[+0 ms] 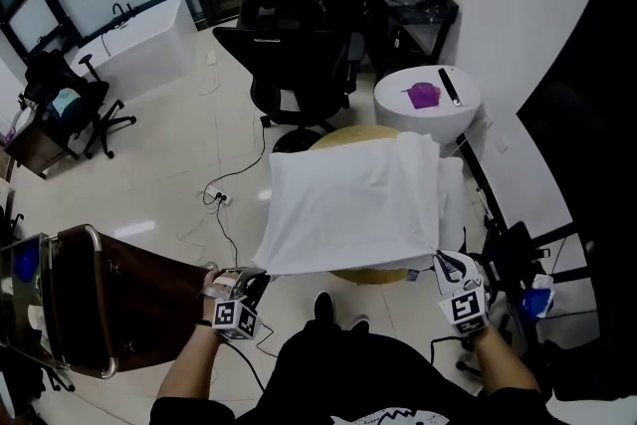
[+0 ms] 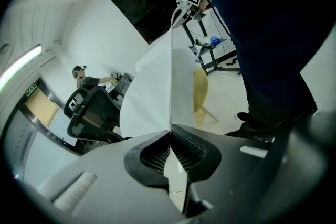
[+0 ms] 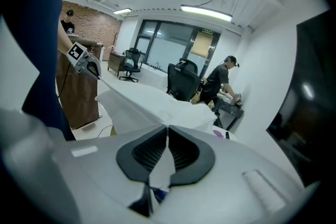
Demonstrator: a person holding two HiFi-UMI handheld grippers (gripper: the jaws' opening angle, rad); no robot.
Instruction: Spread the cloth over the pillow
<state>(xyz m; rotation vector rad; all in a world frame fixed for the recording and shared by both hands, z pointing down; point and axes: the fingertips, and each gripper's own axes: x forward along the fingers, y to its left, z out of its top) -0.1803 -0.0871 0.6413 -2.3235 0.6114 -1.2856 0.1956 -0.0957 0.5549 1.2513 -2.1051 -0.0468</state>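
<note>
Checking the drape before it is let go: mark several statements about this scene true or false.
1. The left tongs and right tongs are each shut on the white cloth. True.
2. The cloth lies crumpled on the floor. False: it is stretched over the pillow.
3. A purple thing sits on the white round table. True.
4. The chair beyond the pillow is red. False: the office chair is black.

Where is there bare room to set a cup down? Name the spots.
The near left part of the small white table, beside the purple object. The floor left of the cloth, between office chair and cables. Crowded: right side, by the black stand.
</note>
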